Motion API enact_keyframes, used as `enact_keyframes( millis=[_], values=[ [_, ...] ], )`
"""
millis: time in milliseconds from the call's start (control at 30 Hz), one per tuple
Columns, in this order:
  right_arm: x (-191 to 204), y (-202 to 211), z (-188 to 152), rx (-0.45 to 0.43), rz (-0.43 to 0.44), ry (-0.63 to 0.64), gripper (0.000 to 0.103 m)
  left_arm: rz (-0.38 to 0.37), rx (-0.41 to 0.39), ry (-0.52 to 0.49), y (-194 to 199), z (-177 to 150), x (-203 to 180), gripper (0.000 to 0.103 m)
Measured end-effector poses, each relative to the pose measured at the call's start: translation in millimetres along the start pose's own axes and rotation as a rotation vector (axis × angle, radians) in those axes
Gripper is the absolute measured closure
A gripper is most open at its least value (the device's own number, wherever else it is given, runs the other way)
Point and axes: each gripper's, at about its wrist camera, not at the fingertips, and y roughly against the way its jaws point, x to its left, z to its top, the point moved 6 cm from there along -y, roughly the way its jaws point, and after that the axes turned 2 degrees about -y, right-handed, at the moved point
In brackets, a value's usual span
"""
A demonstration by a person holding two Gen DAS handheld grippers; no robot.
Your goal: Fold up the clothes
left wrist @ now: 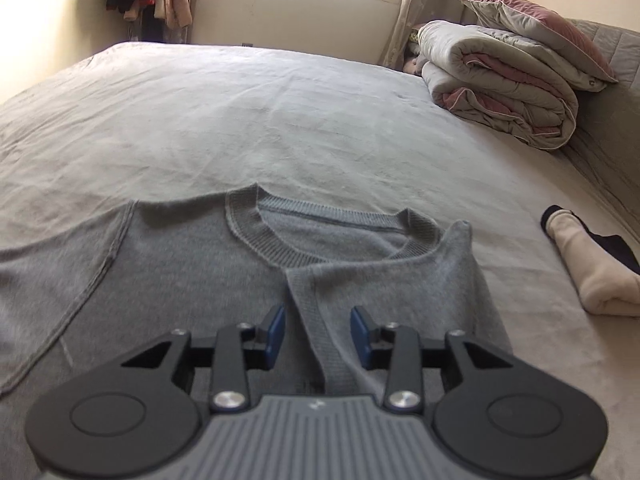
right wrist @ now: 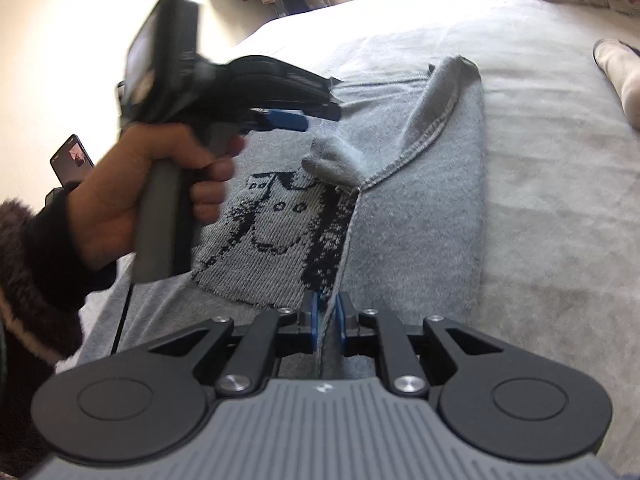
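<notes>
Right hand-held gripper [right wrist: 326, 322] pinches the folded edge of the grey sweater [right wrist: 420, 216]; left hand-held gripper [left wrist: 318, 332] is released. A loose pinch may drop the fold.

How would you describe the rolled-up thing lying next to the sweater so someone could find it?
Start at the big bed and find the grey sweater spread on it. To the sweater's right lies a cream roll of cloth, far smaller than the folded quilts stacked beyond.
</notes>
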Motion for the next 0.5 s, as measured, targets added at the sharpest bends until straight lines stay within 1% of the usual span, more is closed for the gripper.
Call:
enact_keyframes(
  millis=[233,267,400,500],
  values=[
    [-2,16,-10,0.067,0.043,-0.062,0.087,-0.065,0.087,0.072,45,-34,-2,0.057],
    [-2,19,-13,0.075,0.048,-0.071,0.086,-0.077,0.101,0.081,51,-40,-3,0.056],
    [0,27,-22,0.101,0.06,-0.079,0.086,-0.115,0.147,0.106,76,-62,-7,0.055],
    [2,33,-32,0.123,0.082,-0.082,0.086,-0.141,0.179,0.096,94,-78,-13,0.055]
  ],
)
